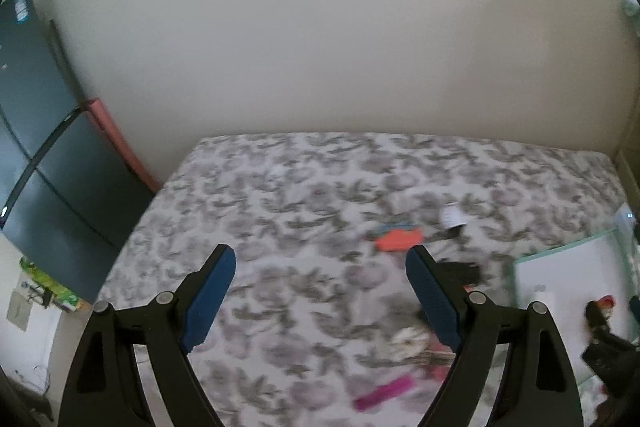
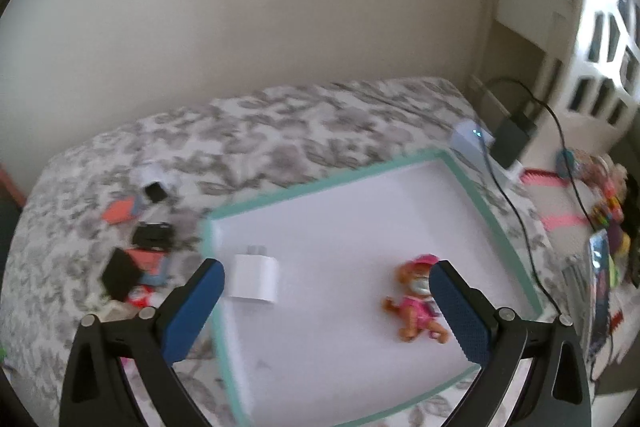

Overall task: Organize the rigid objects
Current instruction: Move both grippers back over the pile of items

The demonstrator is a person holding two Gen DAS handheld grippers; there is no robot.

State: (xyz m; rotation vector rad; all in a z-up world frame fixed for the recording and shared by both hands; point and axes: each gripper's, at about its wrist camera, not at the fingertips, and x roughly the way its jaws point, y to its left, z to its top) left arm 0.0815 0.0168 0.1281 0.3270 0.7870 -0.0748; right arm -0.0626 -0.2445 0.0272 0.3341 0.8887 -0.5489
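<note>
1. Underfoot, so to speak, lies a bed with a grey-and-white floral cover (image 1: 304,195), pushed against a plain cream wall (image 1: 320,27); a dark tall cabinet (image 1: 48,147) stands at the far left in the left wrist view.
2. One shallow white tray with a mint-green rim (image 2: 492,211) rests on the right part of the bed.
3. Two things lie inside the tray: one white boxy charger plug (image 2: 256,277) near its left wall, and one small toy dog figure in a pink outfit (image 2: 418,297) toward the near right, well apart from the plug.
4. Left of the tray, on the bedcover, sits a loose cluster: one orange flat card (image 2: 118,213), about three black blocks (image 2: 120,277), and blurred red and blue pieces that cannot be counted.
5. One magenta stick-like piece (image 1: 384,393) lies near in the left wrist view.
6. One black cable (image 2: 516,211) runs along the far right side of the tray.
7. The left gripper (image 1: 320,297) is released, nothing between its blue pads, above the bedcover.
8. The right gripper (image 2: 326,311) is spread wide and empty over the tray, the toy dog just beside its right finger.
</note>
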